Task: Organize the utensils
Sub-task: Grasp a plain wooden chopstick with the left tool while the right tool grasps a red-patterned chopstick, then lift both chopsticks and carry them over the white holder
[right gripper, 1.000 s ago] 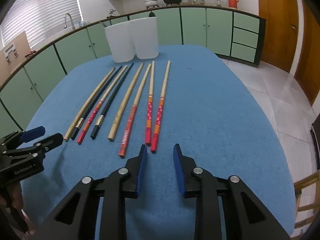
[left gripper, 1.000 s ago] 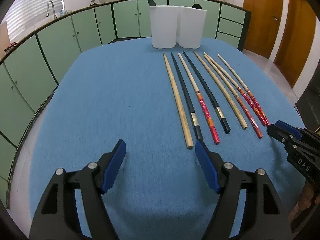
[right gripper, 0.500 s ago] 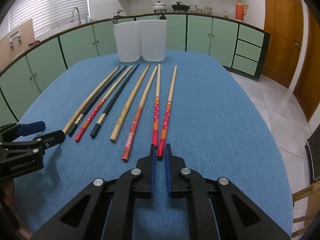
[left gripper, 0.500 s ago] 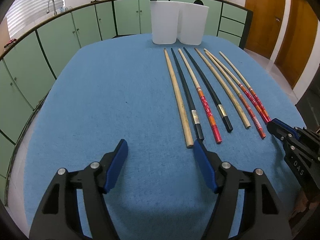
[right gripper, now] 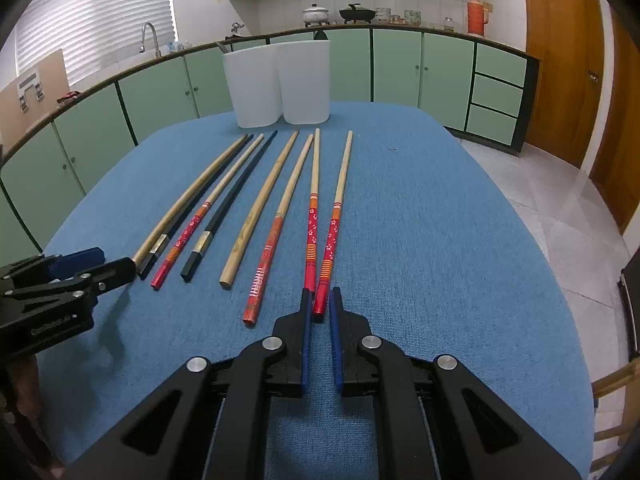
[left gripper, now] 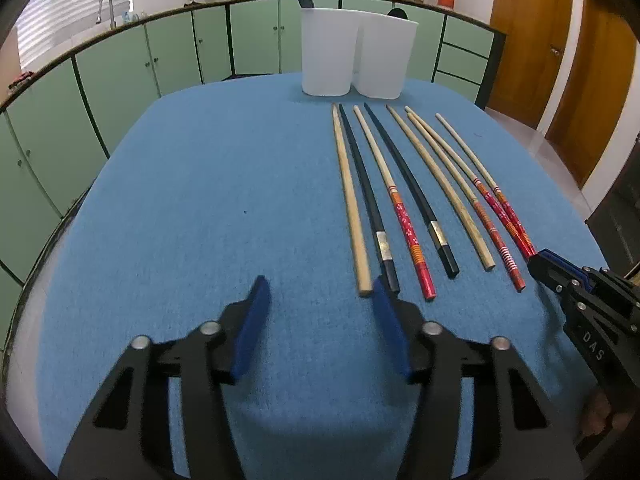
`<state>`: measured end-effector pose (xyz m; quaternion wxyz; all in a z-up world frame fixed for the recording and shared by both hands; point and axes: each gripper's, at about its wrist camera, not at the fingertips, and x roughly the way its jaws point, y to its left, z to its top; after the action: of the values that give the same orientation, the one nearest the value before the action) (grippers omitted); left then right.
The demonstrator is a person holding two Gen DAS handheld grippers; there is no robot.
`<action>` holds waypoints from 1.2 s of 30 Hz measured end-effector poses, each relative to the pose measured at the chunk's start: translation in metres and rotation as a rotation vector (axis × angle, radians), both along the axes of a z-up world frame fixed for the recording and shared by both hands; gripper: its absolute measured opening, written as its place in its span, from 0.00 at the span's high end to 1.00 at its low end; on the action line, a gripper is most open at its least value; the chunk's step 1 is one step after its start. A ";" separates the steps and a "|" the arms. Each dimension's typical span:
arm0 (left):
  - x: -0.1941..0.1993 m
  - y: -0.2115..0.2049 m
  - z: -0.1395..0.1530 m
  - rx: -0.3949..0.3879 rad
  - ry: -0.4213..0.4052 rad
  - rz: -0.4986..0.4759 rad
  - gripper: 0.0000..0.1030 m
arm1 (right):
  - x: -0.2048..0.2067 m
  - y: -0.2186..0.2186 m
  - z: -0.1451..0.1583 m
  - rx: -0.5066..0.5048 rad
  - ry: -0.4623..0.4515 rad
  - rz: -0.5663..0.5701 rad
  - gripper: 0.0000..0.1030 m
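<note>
Blue cloth-covered table fills most of both views, with green cabinets curving behind it.

Two white containers stand side by side at the far edge of the table, touching or nearly so; a dark utensil tip shows above each rim.

Eight chopsticks lie flat in a row in front of the containers, running lengthwise from near their base toward the grippers: plain wood, black with metal bands, and red-patterned ends.

Left gripper: jaws spread but have just been closing in; nothing between the pads. Its right pad sits just beside the near end of the outermost wooden chopstick, which lies outside the gap. In the right wrist view the same gripper appears at the left end of the row.

Right gripper: jaws nearly pressed together, pinching the near tip of the rightmost red-patterned chopstick, which lies on the cloth. The neighbouring red chopstick lies just beside the left pad.
</note>
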<state>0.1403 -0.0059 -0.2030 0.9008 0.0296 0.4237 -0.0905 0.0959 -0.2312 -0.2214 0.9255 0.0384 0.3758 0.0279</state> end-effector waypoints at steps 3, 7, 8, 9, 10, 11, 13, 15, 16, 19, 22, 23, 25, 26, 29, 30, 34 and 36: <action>0.001 0.002 0.001 0.003 0.002 0.011 0.58 | 0.000 -0.002 0.000 0.009 0.000 0.000 0.92; -0.001 0.003 0.002 -0.007 0.000 0.012 0.57 | 0.000 -0.002 0.000 0.013 -0.001 0.000 0.92; -0.002 0.002 0.002 -0.004 -0.002 0.007 0.57 | 0.000 -0.001 0.000 0.014 -0.001 0.000 0.92; -0.002 0.000 0.002 -0.003 -0.001 0.001 0.56 | 0.000 -0.001 0.000 0.014 -0.001 0.000 0.92; -0.002 0.000 0.002 -0.003 0.000 -0.002 0.56 | 0.000 -0.001 0.000 0.015 -0.001 -0.001 0.92; -0.001 -0.001 0.001 -0.002 0.000 -0.003 0.56 | 0.000 -0.001 0.000 0.014 -0.001 0.000 0.92; 0.000 -0.002 0.000 0.000 -0.003 -0.001 0.56 | 0.000 -0.001 0.000 0.013 -0.001 0.000 0.92; 0.002 -0.002 -0.001 -0.004 -0.003 -0.001 0.58 | 0.000 -0.001 0.000 0.011 -0.001 -0.001 0.92; 0.003 -0.003 -0.002 -0.007 -0.003 -0.002 0.59 | 0.000 -0.001 -0.001 0.010 -0.001 -0.001 0.92; 0.003 -0.005 -0.002 -0.016 -0.004 -0.013 0.75 | 0.001 -0.002 -0.001 0.009 0.001 -0.002 0.92; 0.004 -0.005 -0.001 -0.039 0.000 -0.020 0.94 | 0.002 -0.002 0.000 0.013 0.005 -0.008 0.93; 0.005 -0.005 -0.001 -0.039 0.001 -0.019 0.94 | 0.003 -0.003 0.000 0.015 0.008 -0.009 0.93; 0.004 -0.006 0.000 -0.035 -0.001 -0.020 0.94 | 0.004 -0.003 0.001 0.018 0.014 -0.011 0.94; 0.004 -0.006 0.001 -0.035 -0.002 -0.021 0.94 | 0.005 -0.003 0.001 0.017 0.018 -0.012 0.94; 0.002 -0.007 0.007 -0.022 -0.014 -0.022 0.94 | 0.006 -0.002 0.006 0.000 0.022 -0.012 0.94; 0.001 -0.007 0.010 -0.014 -0.022 -0.022 0.94 | 0.005 -0.002 0.008 -0.002 0.018 -0.011 0.94; -0.005 -0.007 0.029 0.011 -0.068 -0.028 0.94 | 0.003 -0.005 0.025 -0.011 -0.020 -0.009 0.94; -0.006 -0.008 0.040 0.017 -0.091 -0.034 0.94 | 0.001 -0.008 0.035 -0.018 -0.041 -0.009 0.94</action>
<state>0.1339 -0.0135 -0.1632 0.9172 0.0487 0.3824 -0.1004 0.0971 -0.2389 -0.1863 0.9334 0.0312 0.3570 0.0213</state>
